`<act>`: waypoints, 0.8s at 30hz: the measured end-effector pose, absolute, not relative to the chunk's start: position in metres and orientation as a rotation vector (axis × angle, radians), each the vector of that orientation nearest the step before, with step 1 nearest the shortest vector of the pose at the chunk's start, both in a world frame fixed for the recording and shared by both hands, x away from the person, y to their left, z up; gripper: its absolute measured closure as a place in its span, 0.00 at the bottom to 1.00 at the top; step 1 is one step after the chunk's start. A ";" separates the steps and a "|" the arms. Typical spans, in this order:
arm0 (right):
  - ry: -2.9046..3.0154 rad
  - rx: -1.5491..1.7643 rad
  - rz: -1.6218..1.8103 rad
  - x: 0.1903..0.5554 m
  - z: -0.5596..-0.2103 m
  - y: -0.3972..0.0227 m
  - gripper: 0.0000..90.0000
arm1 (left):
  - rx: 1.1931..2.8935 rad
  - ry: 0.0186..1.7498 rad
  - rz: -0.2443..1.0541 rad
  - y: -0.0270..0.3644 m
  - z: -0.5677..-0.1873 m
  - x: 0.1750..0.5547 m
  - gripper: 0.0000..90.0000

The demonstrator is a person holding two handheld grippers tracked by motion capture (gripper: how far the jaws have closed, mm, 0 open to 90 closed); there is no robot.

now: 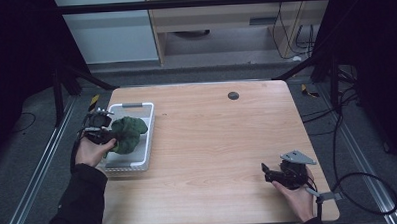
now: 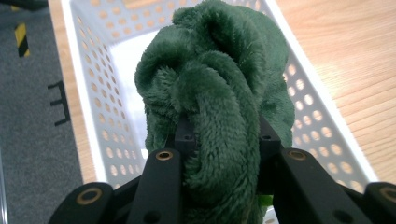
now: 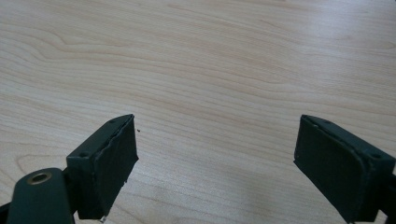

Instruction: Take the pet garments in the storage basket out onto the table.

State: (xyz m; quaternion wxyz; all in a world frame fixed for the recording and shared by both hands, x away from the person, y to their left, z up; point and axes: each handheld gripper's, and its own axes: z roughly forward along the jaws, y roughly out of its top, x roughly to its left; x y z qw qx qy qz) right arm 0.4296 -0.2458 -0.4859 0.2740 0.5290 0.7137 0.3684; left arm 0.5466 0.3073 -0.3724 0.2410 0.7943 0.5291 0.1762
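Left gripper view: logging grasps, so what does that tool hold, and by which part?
The left tool is shut on the green plush toy, pinching a thick fold at its near end.

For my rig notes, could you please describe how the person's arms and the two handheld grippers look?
Both arms wear dark sleeves. The left black two-jaw gripper has matt black link bars with brass-coloured pivot rings. The right black two-jaw gripper carries a grey three-cornered plate on top, trails a black cable, and ends in blocky black fingers with flat rubbery pads.
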 end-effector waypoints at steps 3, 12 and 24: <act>1.917 1.423 0.987 0.430 -0.486 -0.246 0.15 | 2.174 1.426 0.504 0.307 -0.362 0.542 0.78; 1.913 1.423 0.992 0.430 -0.485 -0.246 0.15 | 2.205 1.360 0.546 0.302 -0.342 0.531 0.78; 1.908 1.402 0.996 0.429 -0.485 -0.246 0.15 | 2.196 1.275 0.584 0.298 -0.320 0.512 0.78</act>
